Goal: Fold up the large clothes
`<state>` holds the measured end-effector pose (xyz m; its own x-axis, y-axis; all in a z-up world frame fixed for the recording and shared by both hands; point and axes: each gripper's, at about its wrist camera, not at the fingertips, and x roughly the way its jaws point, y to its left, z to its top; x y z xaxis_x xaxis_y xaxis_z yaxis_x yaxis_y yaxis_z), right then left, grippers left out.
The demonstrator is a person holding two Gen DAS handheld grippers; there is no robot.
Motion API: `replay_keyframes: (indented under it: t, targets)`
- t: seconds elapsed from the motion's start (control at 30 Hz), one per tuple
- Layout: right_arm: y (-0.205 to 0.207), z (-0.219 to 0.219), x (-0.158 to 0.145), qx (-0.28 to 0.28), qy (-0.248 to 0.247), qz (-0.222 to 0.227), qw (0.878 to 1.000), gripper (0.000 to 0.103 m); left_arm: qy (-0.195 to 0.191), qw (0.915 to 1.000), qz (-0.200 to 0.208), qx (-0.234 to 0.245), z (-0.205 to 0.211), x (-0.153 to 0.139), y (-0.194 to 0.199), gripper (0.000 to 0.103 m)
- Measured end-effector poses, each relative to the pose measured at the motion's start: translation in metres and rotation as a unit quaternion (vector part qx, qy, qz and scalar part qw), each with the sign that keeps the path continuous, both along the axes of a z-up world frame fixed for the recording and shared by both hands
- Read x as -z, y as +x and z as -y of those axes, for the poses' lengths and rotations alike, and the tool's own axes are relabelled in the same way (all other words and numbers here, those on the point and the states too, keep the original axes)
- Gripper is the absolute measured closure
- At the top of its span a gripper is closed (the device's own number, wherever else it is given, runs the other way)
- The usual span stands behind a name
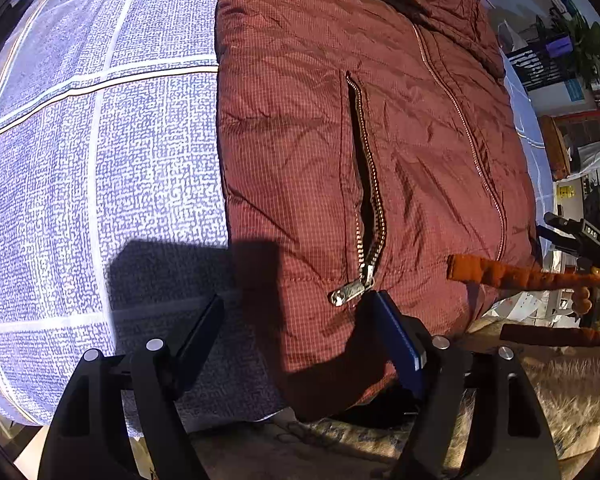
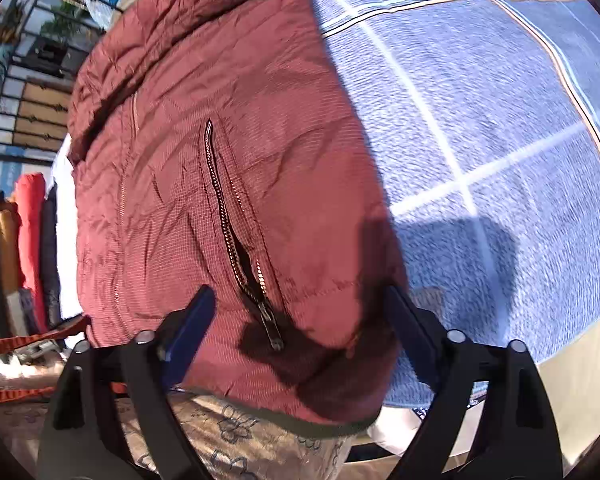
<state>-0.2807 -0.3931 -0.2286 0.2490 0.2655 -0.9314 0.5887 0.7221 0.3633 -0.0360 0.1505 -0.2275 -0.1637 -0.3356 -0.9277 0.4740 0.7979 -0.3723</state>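
A dark red quilted jacket (image 1: 380, 140) lies front up on a blue checked cloth (image 1: 100, 160), its hem hanging over the near edge. In the left wrist view my left gripper (image 1: 302, 320) stands open over the jacket's hem corner: one finger is above the blue cloth, the other above the fabric beside a pocket zip pull (image 1: 350, 292). In the right wrist view the same jacket (image 2: 220, 160) fills the middle. My right gripper (image 2: 300, 320) is open and straddles the other hem corner, with that side's pocket zip (image 2: 228, 232) between its fingers. Neither pair of pads presses the fabric.
The blue cloth (image 2: 500, 120) spreads wide beside the jacket. A floral patterned covering (image 2: 228, 432) shows below the hem. Orange ribbed straps (image 1: 520, 276) and a black device (image 1: 580, 236) sit at the right. Shelves and rolled fabrics (image 2: 28, 220) stand beyond.
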Motion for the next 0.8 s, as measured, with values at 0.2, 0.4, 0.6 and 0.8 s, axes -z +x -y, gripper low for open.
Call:
replay_keyframes:
  t: [0.2, 0.4, 0.6, 0.8]
  targets:
    - [-0.016, 0.004, -0.006, 0.027, -0.031, -0.004, 0.999, 0.021, -0.013, 0.9997, -0.017, -0.014, -0.014, 0.003, -0.013, 0.029]
    - [-0.031, 0.001, 0.022, 0.014, 0.031, -0.047, 0.998, 0.026, -0.010, 0.9995, -0.025, 0.016, 0.002, 0.011, -0.024, 0.043]
    - [-0.033, -0.015, 0.037, -0.004, 0.054, -0.051, 0.997, 0.036, -0.004, 0.9994, -0.026, 0.021, 0.013, 0.014, -0.021, 0.055]
    - [-0.038, -0.006, 0.032, 0.000, 0.075, -0.048, 0.996, 0.067, 0.005, 0.9990, -0.013, 0.043, 0.038, 0.008, -0.020, 0.072]
